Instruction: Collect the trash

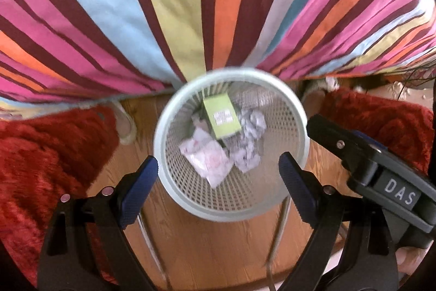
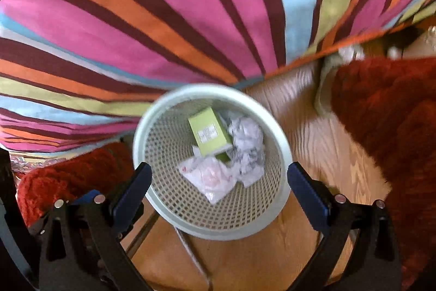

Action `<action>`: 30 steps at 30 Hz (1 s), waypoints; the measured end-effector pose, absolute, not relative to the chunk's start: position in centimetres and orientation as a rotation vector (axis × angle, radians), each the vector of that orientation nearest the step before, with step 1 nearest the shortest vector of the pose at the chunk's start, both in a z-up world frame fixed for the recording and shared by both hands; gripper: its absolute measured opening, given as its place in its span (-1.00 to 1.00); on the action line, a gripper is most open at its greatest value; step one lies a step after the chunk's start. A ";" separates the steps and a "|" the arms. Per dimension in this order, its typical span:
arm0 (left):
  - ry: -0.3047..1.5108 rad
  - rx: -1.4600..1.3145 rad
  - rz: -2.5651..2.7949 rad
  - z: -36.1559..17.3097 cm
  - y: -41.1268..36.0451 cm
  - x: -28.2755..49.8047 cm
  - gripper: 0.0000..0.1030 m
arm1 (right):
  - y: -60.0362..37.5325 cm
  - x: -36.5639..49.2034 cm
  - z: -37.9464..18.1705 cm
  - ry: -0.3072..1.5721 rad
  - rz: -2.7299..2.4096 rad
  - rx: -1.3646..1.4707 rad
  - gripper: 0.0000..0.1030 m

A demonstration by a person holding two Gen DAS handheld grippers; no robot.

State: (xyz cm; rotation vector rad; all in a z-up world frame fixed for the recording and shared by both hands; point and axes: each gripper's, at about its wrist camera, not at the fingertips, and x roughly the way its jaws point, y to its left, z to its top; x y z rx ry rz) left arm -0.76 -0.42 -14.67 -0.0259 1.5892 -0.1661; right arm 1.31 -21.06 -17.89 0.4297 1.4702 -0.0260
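A pale mesh waste basket (image 1: pixel 295 111) stands on the wood floor, seen from above; it also shows in the right wrist view (image 2: pixel 141 127). Inside lie a green box (image 1: pixel 222 113) (image 2: pixel 208 131), crumpled white paper (image 1: pixel 250 138) (image 2: pixel 246 146) and a clear plastic wrapper (image 1: pixel 208 157) (image 2: pixel 209 179). My left gripper (image 1: pixel 218 179) is open and empty above the basket's near rim. My right gripper (image 2: pixel 219 187) is open and empty above the basket too. The right gripper's body (image 1: pixel 381 173) shows at the right in the left wrist view.
A bed with a striped multicolour cover (image 1: pixel 190 4) (image 2: pixel 163 18) rises just behind the basket. Red shaggy rugs (image 1: pixel 41 154) (image 2: pixel 395 113) lie on the wood floor (image 1: pixel 218 250) on both sides. Thin cables (image 1: pixel 278 231) run across the floor below the basket.
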 end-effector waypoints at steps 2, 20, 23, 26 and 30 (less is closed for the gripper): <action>1.531 -0.017 -0.165 -13.3 -0.4 -0.6 0.70 | -21.1 1.3 -16.3 1.416 -0.008 0.406 0.85; 1.205 0.033 -0.140 -4.8 0.2 -1.2 0.70 | -19.8 0.8 -6.1 1.060 0.047 0.190 0.85; 1.145 0.035 -0.123 -2.8 0.6 -1.4 0.70 | -20.4 0.5 -4.8 1.025 0.056 0.199 0.85; 1.105 0.041 -0.119 -1.5 0.7 -1.7 0.70 | -20.8 0.2 -3.6 0.990 0.058 0.203 0.85; 1.065 0.052 -0.103 0.1 0.9 -2.0 0.70 | -20.7 -0.8 -1.8 0.927 0.055 0.189 0.85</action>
